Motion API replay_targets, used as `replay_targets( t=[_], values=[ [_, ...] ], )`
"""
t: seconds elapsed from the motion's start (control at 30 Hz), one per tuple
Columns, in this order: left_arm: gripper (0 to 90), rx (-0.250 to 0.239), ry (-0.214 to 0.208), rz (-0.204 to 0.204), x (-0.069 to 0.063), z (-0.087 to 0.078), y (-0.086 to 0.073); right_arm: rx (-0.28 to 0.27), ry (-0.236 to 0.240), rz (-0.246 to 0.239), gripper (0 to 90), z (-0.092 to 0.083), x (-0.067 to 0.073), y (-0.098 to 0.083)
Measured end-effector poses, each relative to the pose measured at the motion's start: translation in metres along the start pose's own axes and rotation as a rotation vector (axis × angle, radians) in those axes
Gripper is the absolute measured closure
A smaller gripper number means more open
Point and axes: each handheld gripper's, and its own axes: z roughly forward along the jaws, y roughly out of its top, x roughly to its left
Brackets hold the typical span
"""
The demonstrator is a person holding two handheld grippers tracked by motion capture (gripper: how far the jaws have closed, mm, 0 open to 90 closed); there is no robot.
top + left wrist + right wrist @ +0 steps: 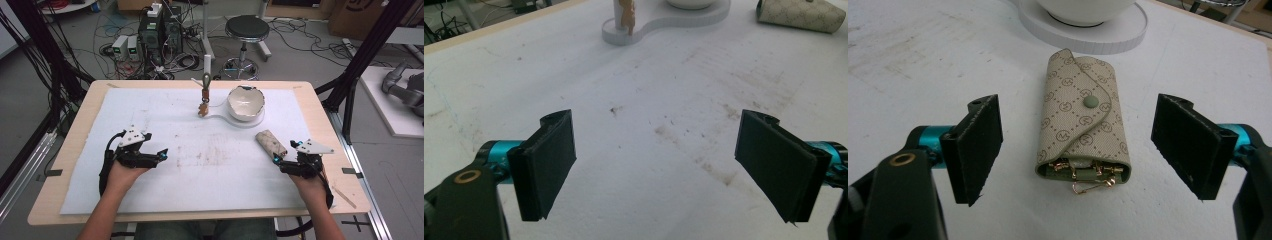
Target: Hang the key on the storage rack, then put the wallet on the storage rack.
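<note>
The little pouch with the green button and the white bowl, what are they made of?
The pouch looks like coated canvas or fake leather: matte beige with a printed pattern, stitched green edging, and a green snap. Gold-coloured metal clips poke out of its open end. The bowl looks like glazed ceramic: smooth, white and shiny, though hard plastic can't be ruled out.

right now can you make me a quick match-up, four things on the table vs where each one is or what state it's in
Things:
1. key pouch
2. bowl
3. left gripper
4. small hook stand

States:
A. on the white round base
B. snapped shut, between open jaws
C. open over bare mat
D. upright, left of the bowl

Pairs: 1-B, 2-A, 3-C, 4-D
</note>
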Motion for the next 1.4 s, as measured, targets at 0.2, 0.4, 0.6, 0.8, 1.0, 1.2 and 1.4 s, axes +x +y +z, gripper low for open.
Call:
replay_targets(
  t=[0.2,0.4,0.6,0.8,1.0,1.2,1.4],
  values=[
    [16.5,-0.025,0.003,0.012,0.002,-0.007,0.002,0.002,-0.001,0.020,20.9,0.004,0.000,0.002],
    [16.5,-0.023,0.012,0.023,0.006,-0.004,0.006,0.008,-0.007,0.015,20.9,0.002,0.000,0.000],
    [16.5,-0.021,0.014,0.028,0.006,-0.004,0.006,0.004,-0.017,0.030,20.9,-0.002,-0.004,-0.002],
    [16.5,-0.013,0.028,0.038,0.009,-0.008,0.005,0.004,-0.013,0.035,20.9,-0.001,-0.004,-0.002],
    [16.5,-0.012,0.045,0.026,0.011,-0.012,0.003,0.005,-0.007,0.036,20.9,0.002,-0.002,0.000],
    [16.5,0.006,0.041,0.028,0.011,-0.013,0.000,0.021,0.006,0.038,20.8,0.011,-0.002,0.003],
    [16.4,0.011,0.054,0.018,0.014,-0.021,-0.006,0.070,-0.005,0.046,20.3,0.024,-0.003,0.005]
  ],
)
